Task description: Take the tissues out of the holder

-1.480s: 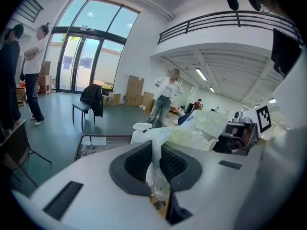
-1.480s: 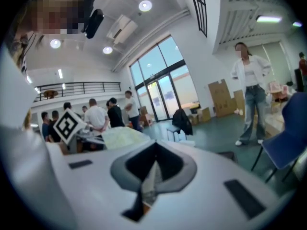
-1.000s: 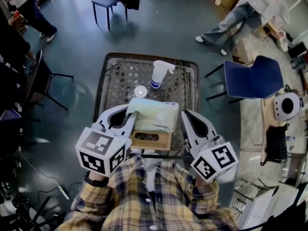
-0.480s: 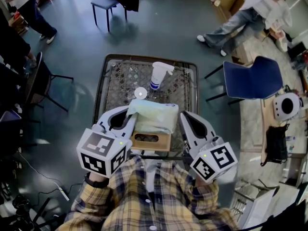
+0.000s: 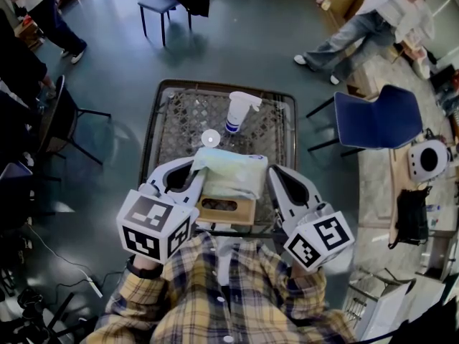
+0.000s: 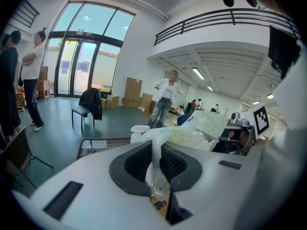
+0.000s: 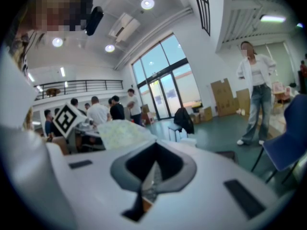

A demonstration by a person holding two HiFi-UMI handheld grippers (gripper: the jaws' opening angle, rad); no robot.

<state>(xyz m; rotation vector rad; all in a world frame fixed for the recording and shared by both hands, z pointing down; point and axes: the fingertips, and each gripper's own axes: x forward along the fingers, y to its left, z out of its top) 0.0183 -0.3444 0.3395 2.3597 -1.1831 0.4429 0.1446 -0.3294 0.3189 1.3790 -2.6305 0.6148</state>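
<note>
left fingers clamped on tissue pack | right fingers seemingly likewise | unmoved since earlier

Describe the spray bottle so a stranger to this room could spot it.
Find the metal mesh table in the middle of the floor. Near its far edge stands the spray bottle, upright, white with a blue band at its base, taller than the small white disc beside it.

Bright, even light from tall windows and ceiling lamps; strong fisheye warp, dark vignetted corners
</note>
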